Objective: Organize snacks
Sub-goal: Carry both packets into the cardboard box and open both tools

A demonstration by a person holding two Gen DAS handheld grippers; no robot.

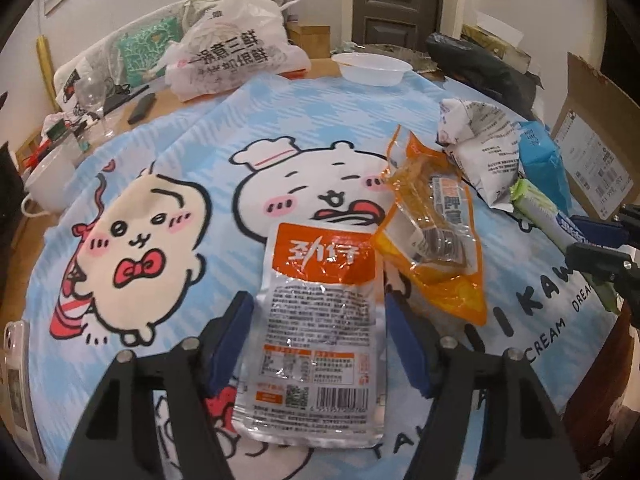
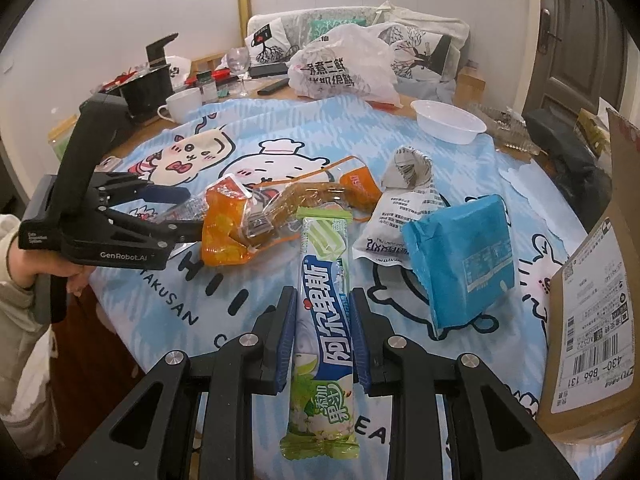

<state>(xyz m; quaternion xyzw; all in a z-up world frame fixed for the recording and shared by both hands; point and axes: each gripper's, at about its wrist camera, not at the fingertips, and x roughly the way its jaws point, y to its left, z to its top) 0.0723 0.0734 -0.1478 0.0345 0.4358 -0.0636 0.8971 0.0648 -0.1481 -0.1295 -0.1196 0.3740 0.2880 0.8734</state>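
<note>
A silver and orange snack pouch [image 1: 320, 272] lies lengthwise between the blue pads of my left gripper [image 1: 318, 300], and the pads sit against its two side edges. The right wrist view shows that left gripper [image 2: 180, 212] low over the cloth at the left, held by a hand [image 2: 24, 264]. My right gripper [image 2: 323, 296] is shut on a long green and blue candy pack [image 2: 324, 240], which sticks out past the fingertips. An orange pack [image 1: 436, 232], a crumpled white bag [image 1: 480, 148] and a blue pack [image 1: 544, 168] lie in a loose heap on the right.
A light blue cartoon cloth [image 1: 160, 160] covers the round table. At the back stand a white bowl [image 1: 372, 68] and a full white plastic bag [image 1: 236, 56]; a wine glass [image 1: 94, 96] and a mug [image 2: 182, 102] are at the left. A cardboard box [image 2: 592, 300] stands at the right edge.
</note>
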